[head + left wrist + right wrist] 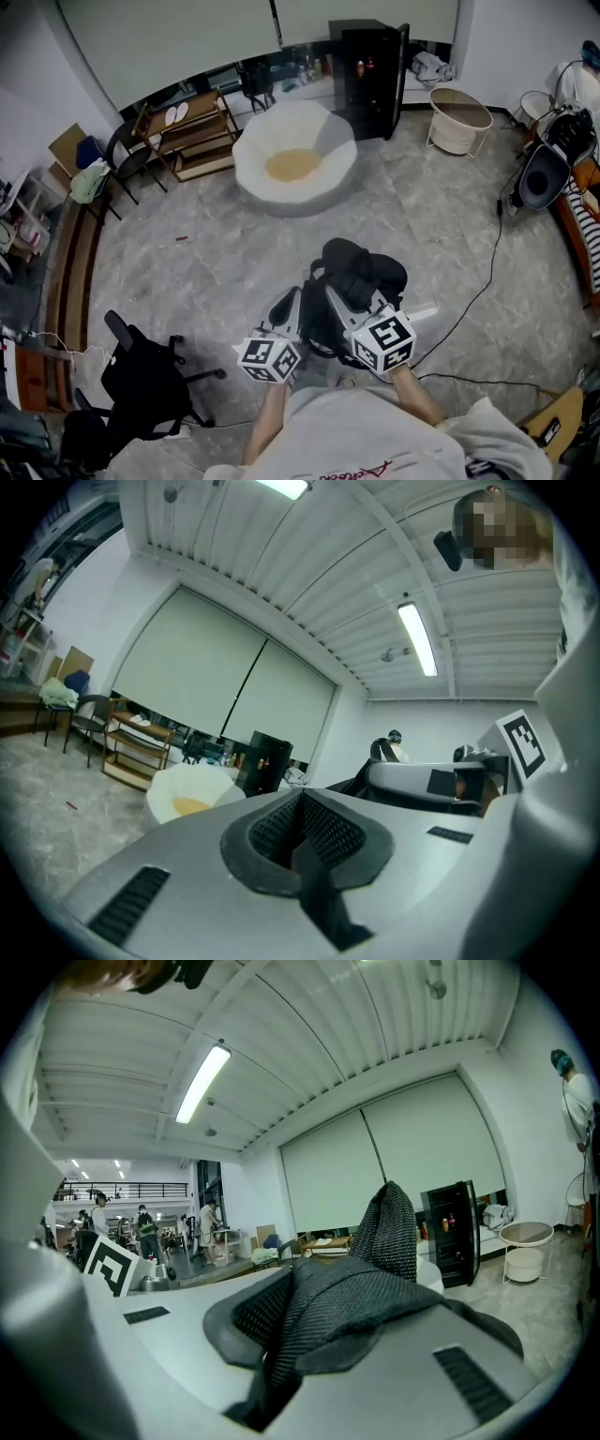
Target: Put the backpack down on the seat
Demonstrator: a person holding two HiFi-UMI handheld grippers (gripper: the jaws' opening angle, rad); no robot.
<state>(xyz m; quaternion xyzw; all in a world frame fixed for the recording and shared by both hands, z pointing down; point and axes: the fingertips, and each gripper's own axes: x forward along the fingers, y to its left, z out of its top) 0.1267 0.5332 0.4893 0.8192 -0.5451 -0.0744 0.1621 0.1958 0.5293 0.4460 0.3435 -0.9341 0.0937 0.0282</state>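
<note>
The left gripper [302,841] has its jaws pressed together on a thin strap [319,892], which runs down out of the pads; the right gripper [291,1335] pinches a wide woven strap [375,1279] that bunches over its jaws and stands up in a fold above them; in the head view the two grippers are side by side in front of the person's body, and the black backpack [361,277] hangs between and just beyond them, above the floor [216,244]; the white round seat [253,150] with its yellow cushion [292,165] stands well apart, straight ahead, with grey floor between; behind it are a black cabinet [370,70] and a wooden shelf [192,131]; a pale basket [459,122] stands to the right; a cable [478,291] trails past the backpack's right; a black office chair [141,375] stands at the near left.
</note>
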